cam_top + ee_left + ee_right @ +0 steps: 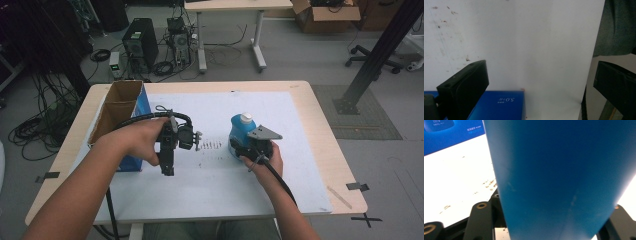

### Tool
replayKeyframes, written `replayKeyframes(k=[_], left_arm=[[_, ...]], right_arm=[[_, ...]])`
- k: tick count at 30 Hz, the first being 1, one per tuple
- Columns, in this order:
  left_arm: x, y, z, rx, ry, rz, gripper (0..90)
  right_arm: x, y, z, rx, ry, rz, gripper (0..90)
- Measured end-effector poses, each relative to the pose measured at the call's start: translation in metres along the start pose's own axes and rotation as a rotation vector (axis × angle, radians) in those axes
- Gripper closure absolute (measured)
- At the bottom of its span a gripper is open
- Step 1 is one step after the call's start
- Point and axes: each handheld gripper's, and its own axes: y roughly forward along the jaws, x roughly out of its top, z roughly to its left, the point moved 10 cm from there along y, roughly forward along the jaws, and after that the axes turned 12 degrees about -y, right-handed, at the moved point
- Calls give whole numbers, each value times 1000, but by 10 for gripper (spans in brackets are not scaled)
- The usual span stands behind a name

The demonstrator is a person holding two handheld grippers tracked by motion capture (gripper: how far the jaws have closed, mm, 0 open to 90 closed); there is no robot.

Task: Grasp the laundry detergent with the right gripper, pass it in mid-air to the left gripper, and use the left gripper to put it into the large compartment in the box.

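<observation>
A blue bottle (241, 131) with a white cap (246, 118) stands right of the white mat's (215, 185) middle. My right gripper (246, 148) is shut on its lower body from the near side; in the right gripper view the blue bottle (559, 177) sits tight between the jaws. My left gripper (167, 169) hovers over the mat left of centre, pointing back toward the person. Its jaws stand wide apart in the left gripper view, where the left gripper (541, 67) holds nothing.
An open cardboard box with blue sides (120, 112) stands at the mat's left edge, beside the left hand; the box (501, 105) lies just below the left jaws. Brown crumbs (210, 146) lie between the grippers. Computers and cables sit on the floor beyond the wooden table (320, 130).
</observation>
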Motion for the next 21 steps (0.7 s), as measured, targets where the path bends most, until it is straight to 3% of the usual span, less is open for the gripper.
replayKeyframes(k=[10,18,21], left_arm=[[0,0,-1,2,0,-1,2],[3,-6,-1,12,1,-2,2],[7,-11,-3,14,10,-10,2]], right_arm=[[0,0,0,4,-12,-7,434],[3,-4,-5,71,13,-51,466],[12,-12,-8,87,-12,-64,468]])
